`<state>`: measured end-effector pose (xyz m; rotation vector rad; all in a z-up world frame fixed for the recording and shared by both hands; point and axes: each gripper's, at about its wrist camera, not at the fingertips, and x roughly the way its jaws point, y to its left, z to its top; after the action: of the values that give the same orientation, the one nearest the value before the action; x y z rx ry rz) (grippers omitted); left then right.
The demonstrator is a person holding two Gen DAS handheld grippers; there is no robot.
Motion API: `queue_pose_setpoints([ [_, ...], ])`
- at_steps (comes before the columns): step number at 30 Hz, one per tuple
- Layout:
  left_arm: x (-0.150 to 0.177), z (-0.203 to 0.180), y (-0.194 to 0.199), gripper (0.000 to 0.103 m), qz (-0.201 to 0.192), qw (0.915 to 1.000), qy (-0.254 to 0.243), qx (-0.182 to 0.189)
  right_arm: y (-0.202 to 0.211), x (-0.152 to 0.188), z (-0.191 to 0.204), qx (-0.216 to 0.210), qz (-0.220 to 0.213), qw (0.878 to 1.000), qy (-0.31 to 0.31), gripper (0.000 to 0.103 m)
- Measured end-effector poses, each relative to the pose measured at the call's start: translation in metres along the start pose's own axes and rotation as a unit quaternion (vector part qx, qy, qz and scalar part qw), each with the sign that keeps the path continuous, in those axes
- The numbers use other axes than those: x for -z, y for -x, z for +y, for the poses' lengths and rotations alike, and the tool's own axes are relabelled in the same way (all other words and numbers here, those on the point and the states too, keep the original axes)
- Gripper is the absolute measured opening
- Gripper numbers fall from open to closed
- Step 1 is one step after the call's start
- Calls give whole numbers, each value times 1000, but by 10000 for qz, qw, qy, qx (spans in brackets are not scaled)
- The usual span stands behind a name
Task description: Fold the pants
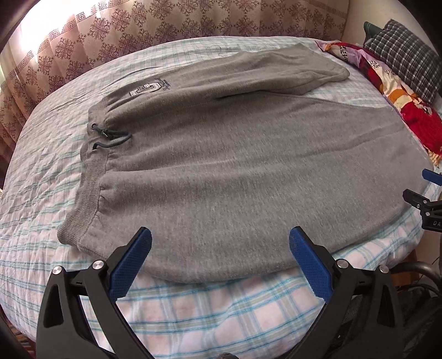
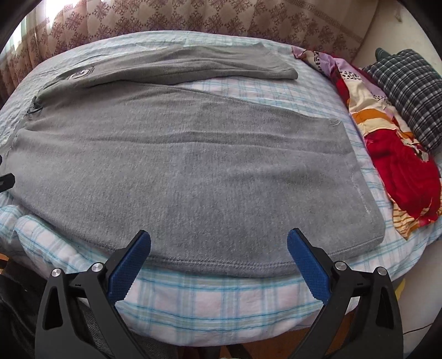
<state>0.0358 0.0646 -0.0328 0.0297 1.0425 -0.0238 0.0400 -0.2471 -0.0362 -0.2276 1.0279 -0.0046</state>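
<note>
On the checked bedsheet (image 1: 193, 309), one pair of grey pants (image 1: 221, 171) lies flat before two hand-held grippers, left (image 1: 220, 240) and right (image 2: 219, 240), both spread apart.

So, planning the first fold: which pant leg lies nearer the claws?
The wider-looking leg along the bed's front edge; the other leg lies by the curtain.

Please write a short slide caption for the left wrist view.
Open left claw hovers at the near edge of grey sweatpants spread flat on a plaid-sheeted bed.

- The pants (image 1: 221, 165) lie flat on my bed (image 1: 41, 171).
- Right of the pants lies a blanket (image 2: 392, 154).
- Behind the pants hangs a curtain (image 1: 165, 24).
</note>
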Motion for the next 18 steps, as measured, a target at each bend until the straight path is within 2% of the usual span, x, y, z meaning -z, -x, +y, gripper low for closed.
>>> queue_pose_setpoints([
  [5, -18, 40, -32, 101, 180, 9975, 401, -546, -25, -20, -60, 356, -76, 9977, -573, 98],
  [8, -10, 63, -50, 101, 499, 9941, 605, -744, -41, -21, -89, 402, 56, 9959, -812, 98],
  [11, -3, 68, -58, 101, 627, 9931, 741, -653, -59, -10, -106, 117, 302, 9946, -988, 98],
  [14, -2, 65, -59, 101, 654, 9934, 615, -717, -59, -5, -107, 59, 283, 9958, -867, 98],
  [18, -7, 68, -61, 101, 789, 9929, 643, -614, -60, -10, -108, 15, 438, 9953, -867, 98],
])
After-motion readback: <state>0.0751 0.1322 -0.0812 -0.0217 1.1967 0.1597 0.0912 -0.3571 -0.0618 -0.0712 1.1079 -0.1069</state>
